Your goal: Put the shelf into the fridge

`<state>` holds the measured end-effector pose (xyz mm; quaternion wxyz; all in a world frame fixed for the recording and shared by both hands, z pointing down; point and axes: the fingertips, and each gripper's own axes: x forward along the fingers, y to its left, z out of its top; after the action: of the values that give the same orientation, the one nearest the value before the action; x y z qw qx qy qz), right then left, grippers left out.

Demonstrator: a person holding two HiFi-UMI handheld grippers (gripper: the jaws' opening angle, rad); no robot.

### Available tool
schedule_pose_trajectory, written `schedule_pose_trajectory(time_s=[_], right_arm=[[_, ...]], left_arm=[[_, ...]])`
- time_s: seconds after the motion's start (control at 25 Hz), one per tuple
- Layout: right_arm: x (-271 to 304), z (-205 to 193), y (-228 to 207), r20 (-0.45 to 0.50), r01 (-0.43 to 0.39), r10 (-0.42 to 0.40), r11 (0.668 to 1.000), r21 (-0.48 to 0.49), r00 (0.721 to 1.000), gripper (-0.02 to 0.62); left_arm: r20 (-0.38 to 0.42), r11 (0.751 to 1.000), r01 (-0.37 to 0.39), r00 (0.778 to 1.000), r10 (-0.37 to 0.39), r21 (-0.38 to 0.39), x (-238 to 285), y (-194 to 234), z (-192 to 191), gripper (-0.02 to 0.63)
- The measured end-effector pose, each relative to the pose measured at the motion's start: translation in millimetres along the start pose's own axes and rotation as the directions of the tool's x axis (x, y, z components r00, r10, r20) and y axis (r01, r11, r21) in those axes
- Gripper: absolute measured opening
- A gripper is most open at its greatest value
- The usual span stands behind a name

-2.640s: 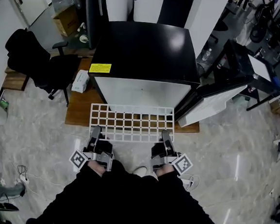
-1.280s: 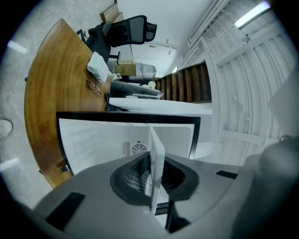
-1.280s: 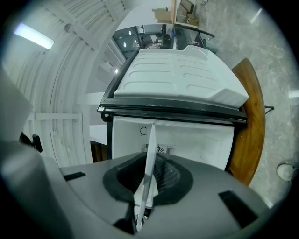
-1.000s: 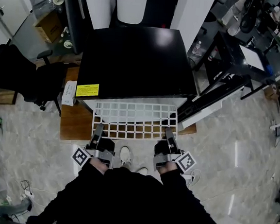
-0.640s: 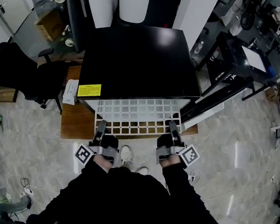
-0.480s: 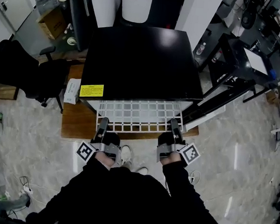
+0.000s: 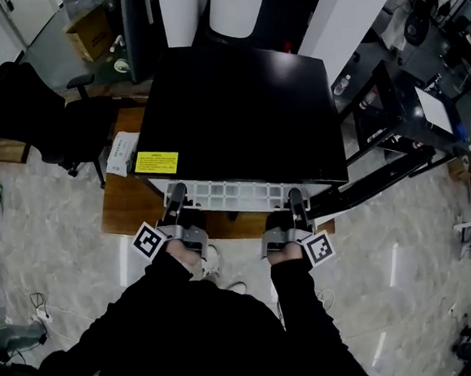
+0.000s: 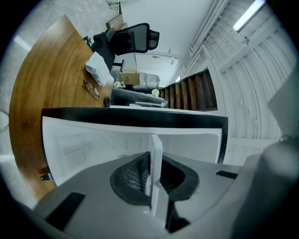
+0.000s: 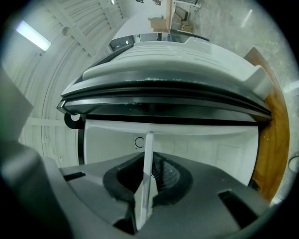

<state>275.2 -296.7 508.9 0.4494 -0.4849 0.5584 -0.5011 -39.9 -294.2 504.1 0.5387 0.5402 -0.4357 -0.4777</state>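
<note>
A white wire shelf point(image 7: 235, 195) lies level, most of it hidden under the black top of the small fridge point(image 7: 242, 110); only its near strip shows. My left gripper point(image 7: 176, 196) is shut on the shelf's near left edge, and my right gripper point(image 7: 296, 203) is shut on its near right edge. In the left gripper view the shelf point(image 8: 155, 163) appears edge-on as a thin white bar clamped between the dark pads, with the fridge's white inside point(image 8: 93, 144) ahead. The right gripper view shows the same bar point(image 9: 146, 172) pinched, facing the white cavity point(image 9: 196, 144).
The fridge door point(image 7: 367, 182) stands open to the right. The fridge sits on a wooden board point(image 7: 123, 206) on the tiled floor. A black office chair point(image 7: 37, 112) and a small white box point(image 7: 122, 150) are to the left. A black table point(image 7: 415, 100) stands at the right.
Both grippers have moved toward the fridge with the shelf. Far more of the shelf is now under the fridge's top, and only a narrow strip of it remains visible.
</note>
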Motion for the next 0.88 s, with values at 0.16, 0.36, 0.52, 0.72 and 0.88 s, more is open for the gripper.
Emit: schedule_pose_trajectory(time_s=[0.16,0.36,0.52,0.72,0.88], right_arm=[[18.7,0.9,-0.3,0.037,-0.004,0.004,1.0,0.011,0.999,0.035],[40.2,0.6,-3.7,0.059,0.001,-0.002,1.0,0.018,0.998,0.034],[53.5,3.3,-4.3,0.083,0.003,-0.005,1.0,0.02,0.997,0.034],[73.9,4.4,-3.4,0.102,-0.001,-0.001,1.0,0.021,0.995,0.034],[82.4,3.2,-1.5,0.121,-0.007,0.004,1.0,0.023,0.993,0.034]], left_arm=[[0.026,1.0,-0.008,1.0,0.008,0.004,18.5,0.4,4.0,0.031],[0.056,1.0,-0.007,0.998,0.006,0.007,38.6,3.6,10.9,0.031],[0.072,1.0,-0.009,0.997,0.008,0.011,51.9,3.9,12.8,0.032],[0.094,1.0,-0.002,0.996,0.001,0.008,70.7,4.5,18.0,0.031],[0.107,1.0,0.007,0.994,-0.008,0.014,77.4,3.3,19.9,0.032]])
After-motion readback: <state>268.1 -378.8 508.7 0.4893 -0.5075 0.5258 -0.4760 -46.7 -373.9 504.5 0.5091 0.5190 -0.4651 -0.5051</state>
